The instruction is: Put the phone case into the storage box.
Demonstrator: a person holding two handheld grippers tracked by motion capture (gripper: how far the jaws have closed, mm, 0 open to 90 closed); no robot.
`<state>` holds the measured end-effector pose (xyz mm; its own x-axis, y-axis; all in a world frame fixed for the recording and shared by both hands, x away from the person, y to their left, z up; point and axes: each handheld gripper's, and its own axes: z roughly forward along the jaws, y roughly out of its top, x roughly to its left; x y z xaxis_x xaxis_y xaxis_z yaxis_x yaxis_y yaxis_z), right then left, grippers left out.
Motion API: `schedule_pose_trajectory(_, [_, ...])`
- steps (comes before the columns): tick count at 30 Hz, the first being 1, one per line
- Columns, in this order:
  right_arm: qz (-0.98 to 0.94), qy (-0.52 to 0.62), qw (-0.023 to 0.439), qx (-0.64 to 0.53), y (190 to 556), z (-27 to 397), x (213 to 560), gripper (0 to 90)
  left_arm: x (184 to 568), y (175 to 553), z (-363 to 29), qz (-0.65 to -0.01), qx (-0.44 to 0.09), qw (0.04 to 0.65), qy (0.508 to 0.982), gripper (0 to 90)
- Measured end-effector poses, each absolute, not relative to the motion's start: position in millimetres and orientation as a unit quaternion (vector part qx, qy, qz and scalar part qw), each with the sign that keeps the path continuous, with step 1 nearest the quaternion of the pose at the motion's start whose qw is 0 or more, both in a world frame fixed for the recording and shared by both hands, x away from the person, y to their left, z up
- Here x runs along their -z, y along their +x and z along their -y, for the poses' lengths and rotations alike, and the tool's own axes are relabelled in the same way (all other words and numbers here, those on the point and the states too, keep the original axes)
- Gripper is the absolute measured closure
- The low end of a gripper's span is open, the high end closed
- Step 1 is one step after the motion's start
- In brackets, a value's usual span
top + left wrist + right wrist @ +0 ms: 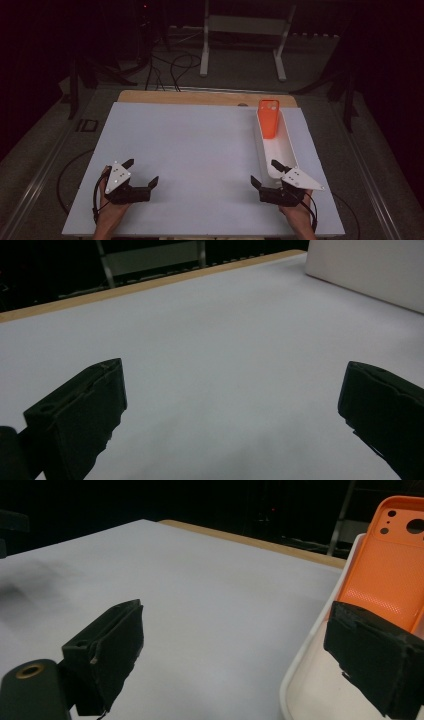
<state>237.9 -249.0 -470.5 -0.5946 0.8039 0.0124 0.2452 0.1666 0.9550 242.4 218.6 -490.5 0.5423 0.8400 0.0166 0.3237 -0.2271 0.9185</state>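
Both grippers empty w/ jaws spread wide: left gripper (141, 172) sits low over bare table (200, 150) near the front-left, right gripper (266, 171) at the near end of the white tray (289, 145), one jaw over its rim. The orange phone case (269, 118) leans at the tray's far end, well apart from both; likely risk is the right jaw catching the rim on the reach in & shoving the light tray, or pinching the thin case off-centre so it tips or slides out. Count: 1 case, 1 tray, 2 grippers.
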Motion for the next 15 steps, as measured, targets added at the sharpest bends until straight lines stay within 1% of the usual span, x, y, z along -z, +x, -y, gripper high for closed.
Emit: schedule_pose_trajectory(15, [-0.712,0.368,0.266,-0.536,236.7,253.0,472.2,8.9,490.6,243.0,-221.0,-0.398,-0.273,0.478,0.734,0.0])
